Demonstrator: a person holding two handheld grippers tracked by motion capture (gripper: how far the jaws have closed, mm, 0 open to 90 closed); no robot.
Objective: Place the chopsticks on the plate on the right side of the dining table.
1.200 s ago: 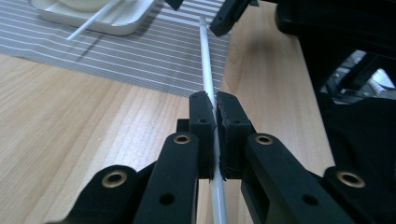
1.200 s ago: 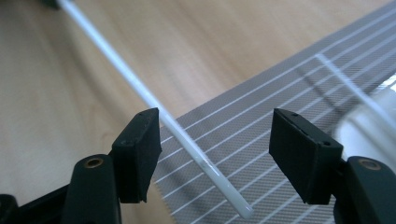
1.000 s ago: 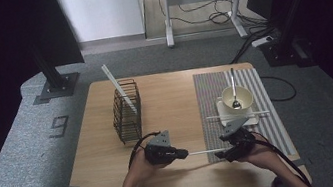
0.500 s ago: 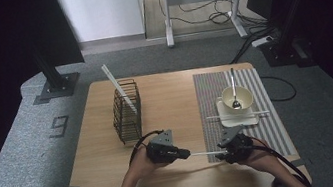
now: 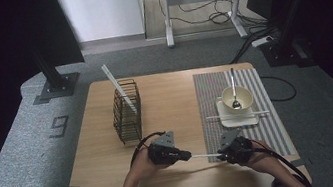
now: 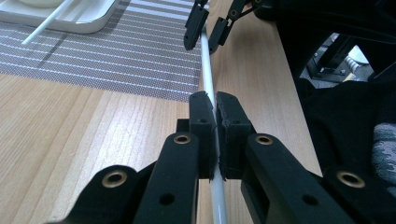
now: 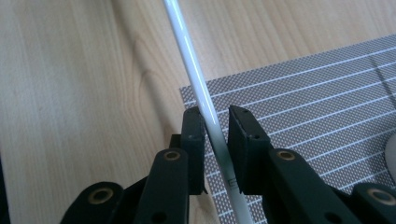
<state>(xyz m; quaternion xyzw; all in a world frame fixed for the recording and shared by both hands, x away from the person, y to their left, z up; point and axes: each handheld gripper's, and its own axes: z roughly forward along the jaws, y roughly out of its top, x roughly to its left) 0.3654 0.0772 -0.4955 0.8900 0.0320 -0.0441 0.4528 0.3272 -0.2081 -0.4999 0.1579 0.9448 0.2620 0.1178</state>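
The high view looks down from above the table's (image 5: 107, 181) near side; both gripper views sit close, sharing the striped mat (image 6: 135, 56).

White chopstick (image 6: 208, 70), black jaws, grey placemat (image 5: 214, 91) with pale stripes, light wood table (image 5: 170, 98), cream bowl (image 5: 236, 96)

White chopstick (image 5: 206, 155), thin, level above table's near edge, both ends clamped

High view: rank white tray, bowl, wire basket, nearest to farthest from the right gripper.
From the right gripper, low on the striped mat:
1. white tray, just beyond it on the mat, with a white stick laid across.
2. bowl, on the far part of that tray, with a spoon inside.
3. wire basket, across the table to the left.
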